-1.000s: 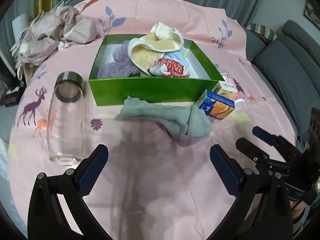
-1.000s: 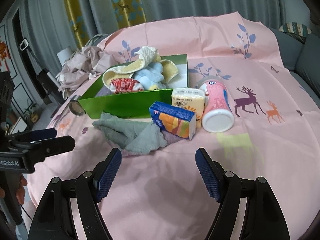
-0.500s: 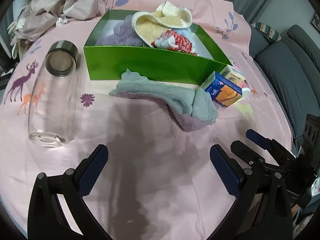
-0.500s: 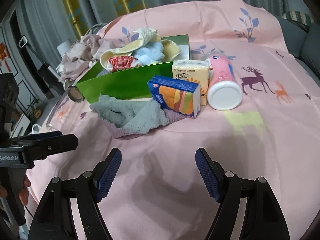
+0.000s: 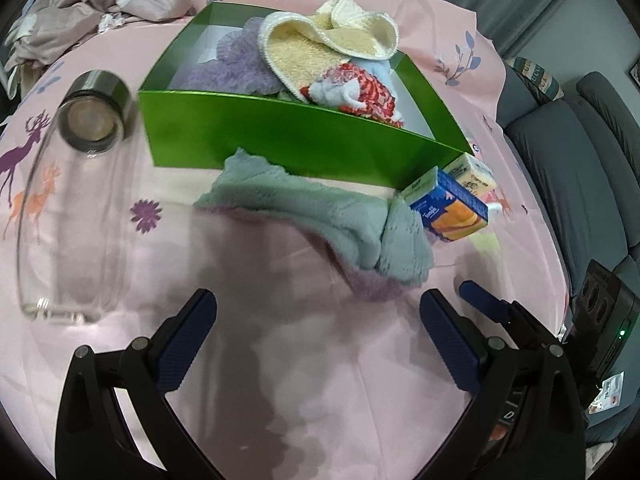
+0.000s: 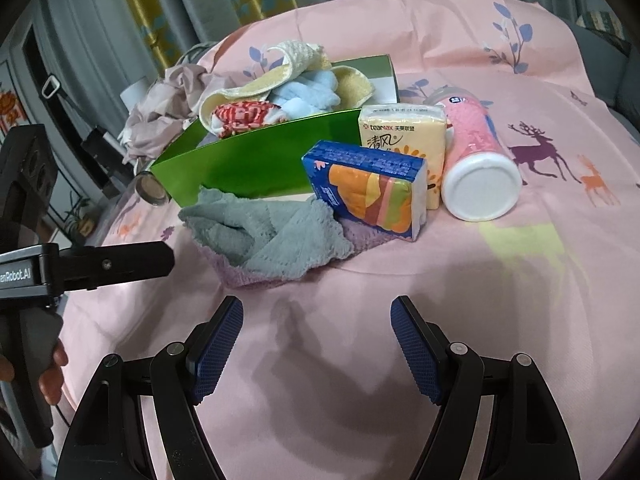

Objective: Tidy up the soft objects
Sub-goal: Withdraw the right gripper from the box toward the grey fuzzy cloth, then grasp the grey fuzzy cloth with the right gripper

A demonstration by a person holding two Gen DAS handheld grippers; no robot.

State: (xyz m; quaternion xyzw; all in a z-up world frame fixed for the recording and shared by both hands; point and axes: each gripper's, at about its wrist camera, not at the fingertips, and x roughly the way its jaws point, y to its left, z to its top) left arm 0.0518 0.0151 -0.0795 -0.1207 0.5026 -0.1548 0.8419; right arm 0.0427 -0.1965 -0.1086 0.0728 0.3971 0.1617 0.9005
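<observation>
Towels, a grey-green towel [image 5: 320, 216] over a purple one [image 5: 372, 286], are lying crumpled on the pink tablecloth [image 5: 280, 360] against the front wall of the green box [image 5: 280, 140], touching the blue tissue pack [image 6: 368, 188]. Both the left gripper [image 5: 316, 344] and the right gripper [image 6: 316, 344] are hovering just short of them, jaws spread wide and gripping nothing. Beside the box a glass bottle [image 5: 68, 216] is lying on its side.

Left gripper [image 5: 316, 334], lower frame: black angular arms, round silver screws at the joints, dark-blue dimpled pads [image 5: 186, 344] on the inner faces. Right gripper [image 6: 316, 346], same build — black linkage, silver pivots, blue textured pads [image 6: 218, 346]. At the left edge of the right wrist view, white lettering "Robot.AI" on a black body, and bare fingertips [image 6: 52, 372] around a grey handle.
</observation>
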